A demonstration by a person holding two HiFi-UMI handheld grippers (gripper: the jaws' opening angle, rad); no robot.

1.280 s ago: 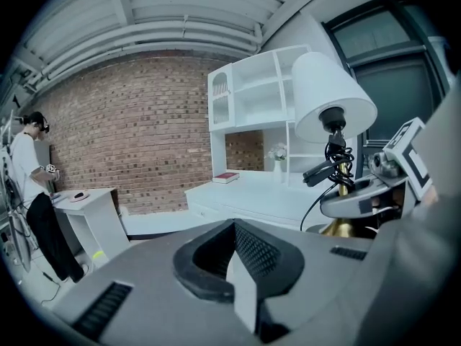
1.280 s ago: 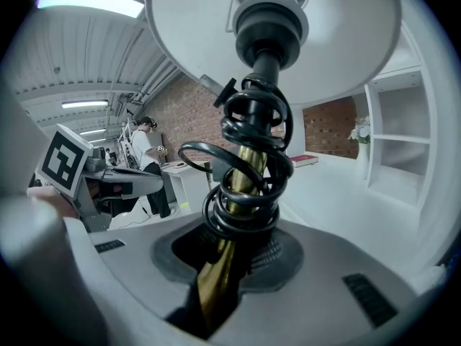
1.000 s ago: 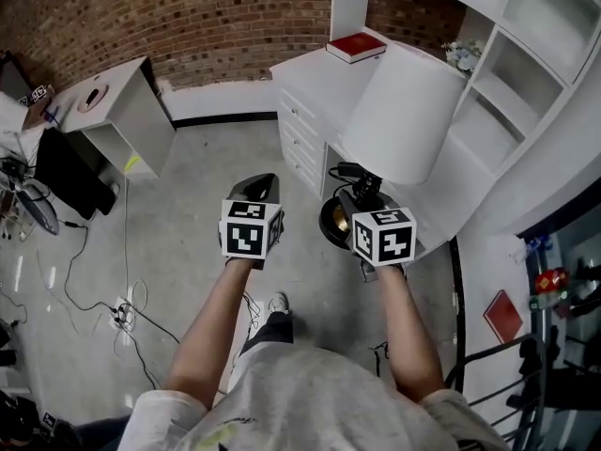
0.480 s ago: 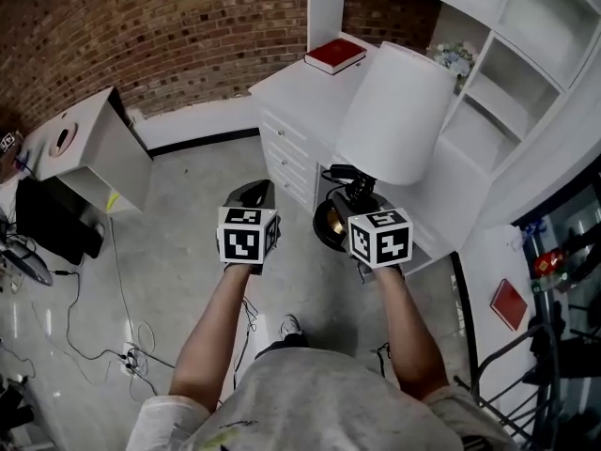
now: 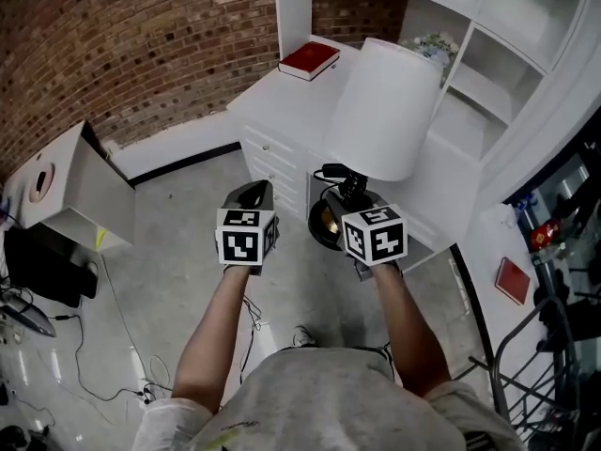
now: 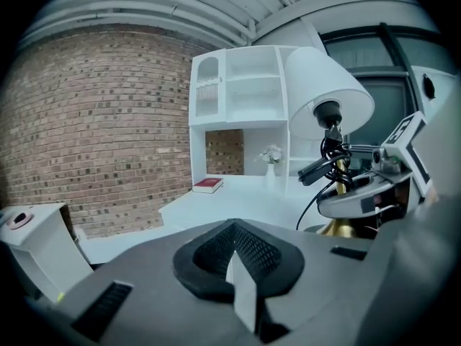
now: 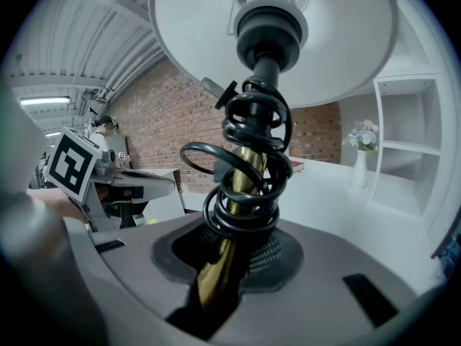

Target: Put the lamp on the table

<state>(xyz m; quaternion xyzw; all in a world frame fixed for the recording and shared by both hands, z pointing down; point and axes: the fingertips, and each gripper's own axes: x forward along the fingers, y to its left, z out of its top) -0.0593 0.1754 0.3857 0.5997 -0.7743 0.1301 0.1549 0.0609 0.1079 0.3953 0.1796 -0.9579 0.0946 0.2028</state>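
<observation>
The lamp has a white shade, a brass stem wound with black cable, and a round base. My right gripper is shut on the stem just below the cable coil and carries the lamp in the air at the front edge of the white desk. In the left gripper view the lamp hangs at the right. My left gripper is beside it to the left, over the floor, shut with nothing in it.
A red book lies at the desk's back left. A vase of flowers stands in the white shelf unit. A white side cabinet stands at the left, and cables lie on the floor.
The view has shifted toward the desk: the desk, book and shelves have slid left and lower in the head view. Both grippers keep their places; the lamp stays held.
</observation>
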